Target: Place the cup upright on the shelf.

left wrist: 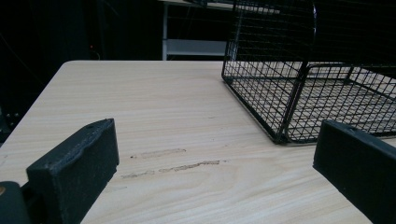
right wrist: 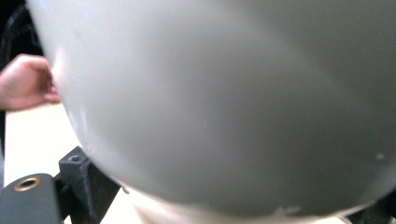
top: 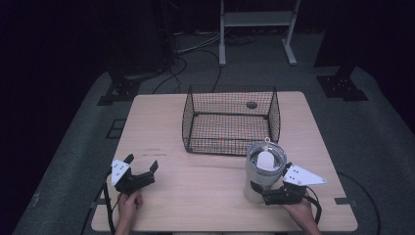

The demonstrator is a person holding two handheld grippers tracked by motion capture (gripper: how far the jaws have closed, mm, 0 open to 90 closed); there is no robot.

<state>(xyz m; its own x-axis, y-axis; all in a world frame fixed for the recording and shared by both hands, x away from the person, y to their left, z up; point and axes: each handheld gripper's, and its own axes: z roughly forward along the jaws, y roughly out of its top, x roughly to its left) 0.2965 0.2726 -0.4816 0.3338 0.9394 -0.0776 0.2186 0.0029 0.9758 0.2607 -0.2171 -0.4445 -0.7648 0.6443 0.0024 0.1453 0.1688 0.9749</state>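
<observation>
Pale wood table point(top: 195, 186) | smooth grey tumbler point(top: 262, 171) | wire-mesh basket point(top: 230, 120)

Dim room, grey floor point(top: 73, 147), white shelf frame point(top: 258, 19), perhaps cables point(top: 195, 49), dark surroundings

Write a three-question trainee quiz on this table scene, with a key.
1. True or false: the left hand-held gripper holds something.
2. What stands between the jaws of the right hand-held gripper?
A. the black wire mesh basket
B. the tall white cylindrical tumbler
C. nothing
3. Fill in: the basket sits on the light wooden table toward its ____ edge.

Key: 1 false, its jaws stand open over bare wood. 2 B. 3 far.
</observation>
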